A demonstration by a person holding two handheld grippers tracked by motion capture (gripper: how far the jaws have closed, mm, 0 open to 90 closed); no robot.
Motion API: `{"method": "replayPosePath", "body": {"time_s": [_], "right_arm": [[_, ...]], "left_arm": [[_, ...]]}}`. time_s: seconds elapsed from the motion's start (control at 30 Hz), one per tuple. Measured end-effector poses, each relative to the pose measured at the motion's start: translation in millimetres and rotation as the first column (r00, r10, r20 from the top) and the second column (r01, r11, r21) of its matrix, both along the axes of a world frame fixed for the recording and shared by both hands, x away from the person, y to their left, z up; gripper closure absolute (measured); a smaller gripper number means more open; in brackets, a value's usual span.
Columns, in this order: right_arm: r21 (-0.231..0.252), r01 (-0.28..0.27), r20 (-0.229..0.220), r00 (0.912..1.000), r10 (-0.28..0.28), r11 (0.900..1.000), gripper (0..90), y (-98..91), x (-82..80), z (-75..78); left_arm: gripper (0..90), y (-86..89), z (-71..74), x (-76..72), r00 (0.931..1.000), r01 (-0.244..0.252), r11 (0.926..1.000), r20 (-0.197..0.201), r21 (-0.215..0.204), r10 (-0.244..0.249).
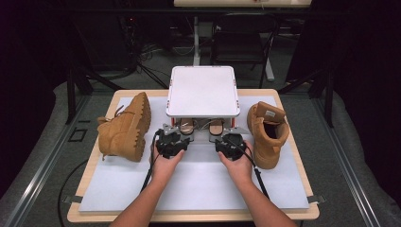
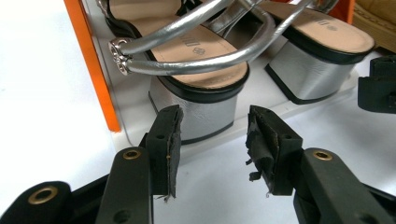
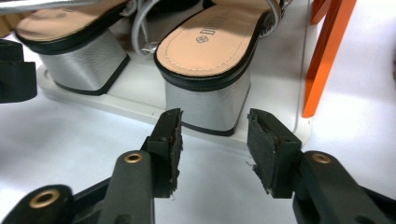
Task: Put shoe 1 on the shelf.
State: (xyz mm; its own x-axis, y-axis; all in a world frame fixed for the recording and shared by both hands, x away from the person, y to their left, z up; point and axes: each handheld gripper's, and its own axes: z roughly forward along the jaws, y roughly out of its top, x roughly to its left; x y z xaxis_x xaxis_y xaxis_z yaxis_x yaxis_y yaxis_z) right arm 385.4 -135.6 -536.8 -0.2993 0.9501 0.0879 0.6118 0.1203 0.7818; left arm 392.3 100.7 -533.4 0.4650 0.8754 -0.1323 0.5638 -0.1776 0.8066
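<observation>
— Where are the sandals?

— I see both on the bottom shelf of the small rack point(image 1: 202, 90), under its white top, heels toward me. The left sandal point(image 2: 196, 70) sits beside the orange post point(image 2: 93, 65); the right sandal point(image 3: 210, 60) is next to it.

— And your grippers?

— My left gripper point(image 2: 212, 140) has its jaws parted, the left sandal's silver heel just beyond them, no pad pressing on it. My right gripper point(image 3: 212, 140) is the same at the right sandal's heel. A tan boot point(image 1: 124, 128) lies at far left, another boot point(image 1: 267, 132) stands at right.
</observation>
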Motion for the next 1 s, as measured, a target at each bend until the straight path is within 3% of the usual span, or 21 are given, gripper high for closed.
{"method": "replayPosePath", "body": {"time_s": [0.1, 0.17, 0.37, 0.43, 0.57, 0.8, 0.87, 1.0], "right_arm": [[-0.022, -0.031, 0.019, 0.9993, 0.031, 0.9993, 61.0, -3.0, -9.2, 7.4], [-0.048, -0.046, 0.001, 0.9989, 0.046, 0.9978, 63.6, -4.6, -14.2, 10.8], [-0.052, -0.095, -0.031, 0.9952, 0.093, 0.9942, 65.0, -15.0, -31.8, 17.0], [-0.045, -0.096, -0.005, 0.9954, 0.096, 0.9944, 62.6, -19.4, -39.0, 17.6], [-0.055, -0.093, 0.0, 0.9957, 0.093, 0.9942, 57.2, -25.1, -50.1, 17.9], [-0.02, -0.11, 0.02, 0.9937, 0.111, 0.9937, 57.3, -38.4, -74.5, 17.5], [-0.008, -0.119, 0.049, 0.9916, 0.12, 0.9928, 58.2, -41.7, -81.9, 18.4], [-0.026, -0.13, 0.058, 0.9897, 0.131, 0.9912, 61.0, -47.1, -92.6, 19.6]], "left_arm": [[55.7, 4.3, 4.7, -10.2, 0.9999, 0.013, 0.9999, 0.006, 0.006, -0.013], [56.2, 9.2, 7.0, -15.6, 0.9999, 0.016, 0.9999, -0.001, 0.004, -0.016], [57.4, 29.7, 10.5, -31.2, 0.999, 0.024, 0.9995, -0.037, -0.021, -0.025], [58.0, 36.4, 9.7, -36.5, 0.9985, 0.026, 0.9993, -0.048, -0.028, -0.027], [57.7, 49.9, 9.6, -46.5, 0.9975, 0.033, 0.9977, -0.061, -0.06, -0.037], [54.4, 68.6, 12.2, -64.2, 0.9975, 0.052, 0.9978, -0.046, -0.04, -0.054], [52.1, 72.3, 11.5, -66.6, 0.9975, 0.048, 0.9981, -0.05, -0.038, -0.05], [51.0, 78.9, 10.0, -73.7, 0.9982, 0.049, 0.998, -0.033, -0.039, -0.051]]}}
